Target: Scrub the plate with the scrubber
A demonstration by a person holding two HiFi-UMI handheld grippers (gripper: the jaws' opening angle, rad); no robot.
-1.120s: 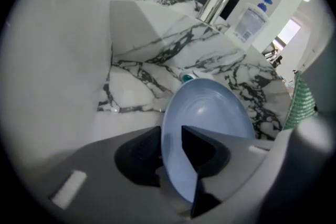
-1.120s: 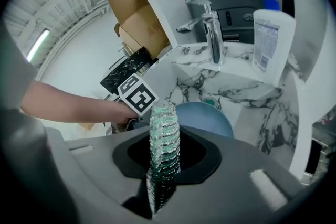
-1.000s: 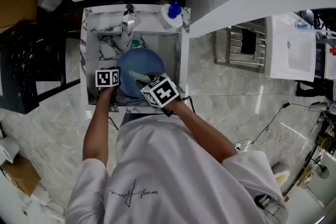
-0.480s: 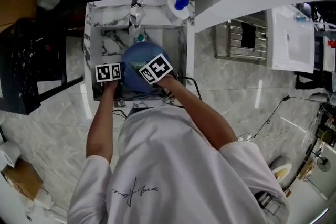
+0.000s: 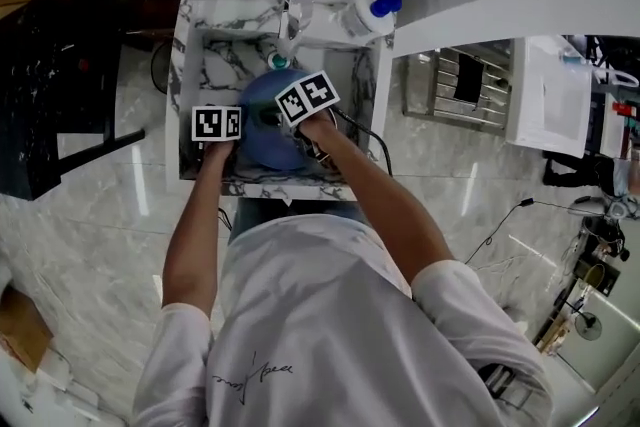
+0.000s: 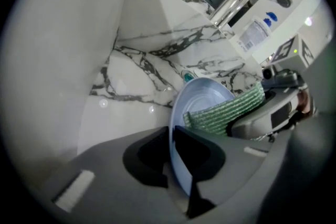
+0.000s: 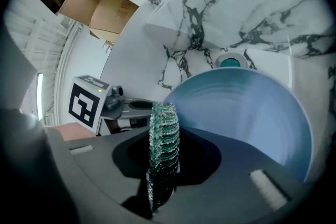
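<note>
A blue plate (image 5: pixel 262 139) is held on edge inside the marbled sink (image 5: pixel 222 57). My left gripper (image 6: pixel 171 157) is shut on the plate's rim (image 6: pixel 178 165); its marker cube (image 5: pixel 216 124) shows at the plate's left. The right gripper (image 7: pixel 164 165) is shut on a green knitted scrubber (image 7: pixel 164 136), which lies against the plate's face (image 7: pixel 247 113). In the left gripper view the scrubber (image 6: pixel 226 111) spreads across the plate's inner face (image 6: pixel 202 99). The right marker cube (image 5: pixel 306 98) sits over the plate's upper right.
A chrome faucet (image 5: pixel 297 10) stands at the sink's back, with a white bottle with a blue cap (image 5: pixel 370 12) to its right. A teal drain plug (image 7: pixel 231 61) sits in the basin floor. A metal rack (image 5: pixel 462 85) lies right of the sink.
The right gripper with the scrubber has moved up and across the plate's face toward the far side. The left gripper keeps its hold on the rim. The head view has shifted.
</note>
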